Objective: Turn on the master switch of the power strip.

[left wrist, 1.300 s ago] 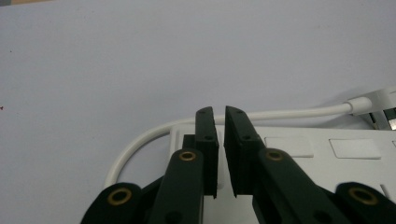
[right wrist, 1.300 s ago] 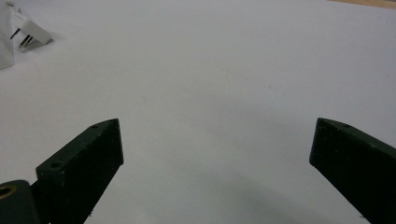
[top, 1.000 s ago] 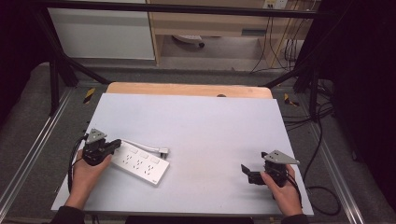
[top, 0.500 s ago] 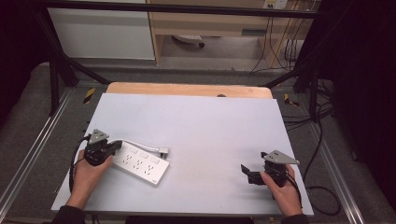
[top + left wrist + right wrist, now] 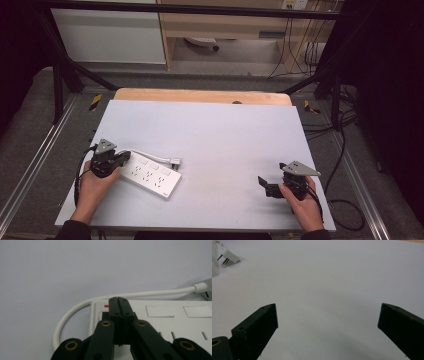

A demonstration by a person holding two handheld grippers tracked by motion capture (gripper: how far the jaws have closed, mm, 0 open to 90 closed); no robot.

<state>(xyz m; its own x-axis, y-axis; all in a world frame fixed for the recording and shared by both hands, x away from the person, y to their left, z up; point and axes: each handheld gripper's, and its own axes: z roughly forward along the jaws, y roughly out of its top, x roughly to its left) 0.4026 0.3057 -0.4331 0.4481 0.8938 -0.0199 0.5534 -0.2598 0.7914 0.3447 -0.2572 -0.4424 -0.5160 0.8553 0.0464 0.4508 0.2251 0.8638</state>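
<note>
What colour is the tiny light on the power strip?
Red-orange, clearest in the left gripper view: the light on the white power strip.

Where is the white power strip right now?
In the high view the power strip lies flat at the table's near left, its left end under the shut left gripper, its plug just behind.

A white power strip (image 5: pixel 150 174) with a white cable (image 5: pixel 152 156) and white plug (image 5: pixel 174 161) lies at about eight o'clock on the pale grey desk (image 5: pixel 215 135), whose far edge at twelve o'clock shows a light wood strip. Beside the strip's switch sits a small red-orange mark (image 5: pixel 106 306). The left tongs (image 5: pixel 122 157) and the right tongs (image 5: pixel 265 185) are black with brass-coloured rivets, each topped by a grey three-cornered plate.
</note>
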